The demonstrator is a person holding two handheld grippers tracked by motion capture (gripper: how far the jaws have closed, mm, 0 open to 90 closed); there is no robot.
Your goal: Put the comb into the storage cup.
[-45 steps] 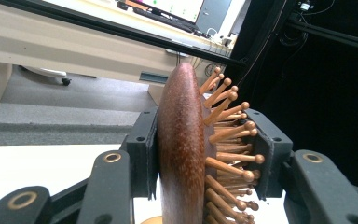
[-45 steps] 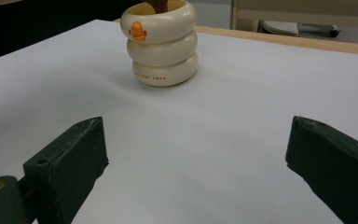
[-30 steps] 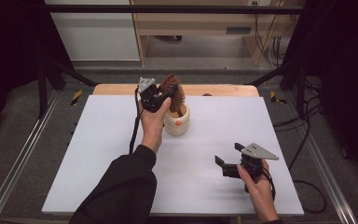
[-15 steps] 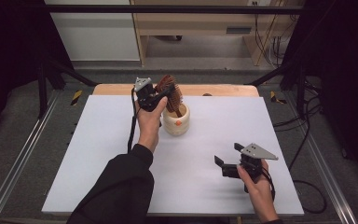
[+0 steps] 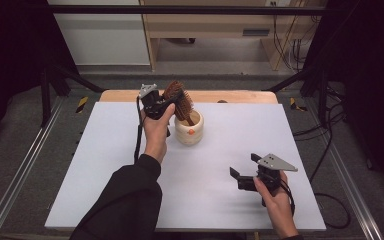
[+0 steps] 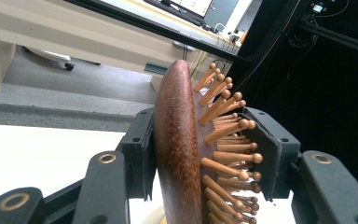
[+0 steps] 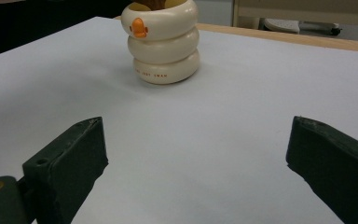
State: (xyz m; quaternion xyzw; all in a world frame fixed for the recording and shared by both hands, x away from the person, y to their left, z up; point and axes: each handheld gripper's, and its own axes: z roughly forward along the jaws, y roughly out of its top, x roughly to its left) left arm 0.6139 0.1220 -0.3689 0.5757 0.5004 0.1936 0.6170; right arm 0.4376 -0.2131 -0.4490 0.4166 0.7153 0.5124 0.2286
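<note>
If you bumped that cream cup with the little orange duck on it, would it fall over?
Probably not easily: the cream cup looks squat, like three stacked rings, with a broad base flat on the table. It might tip more readily now, since the wooden hairbrush leans out of its top. It looks hard and smooth, so a push may slide it.

From above our side we look forward and down over the whole white surface (image 5: 220, 150). The left tongs' camera sits close behind a wooden hairbrush (image 6: 179, 149), facing the room beyond. The right tongs' camera looks low across the surface at the cream holder (image 7: 161, 39), which the high view shares (image 5: 189, 131).
</note>
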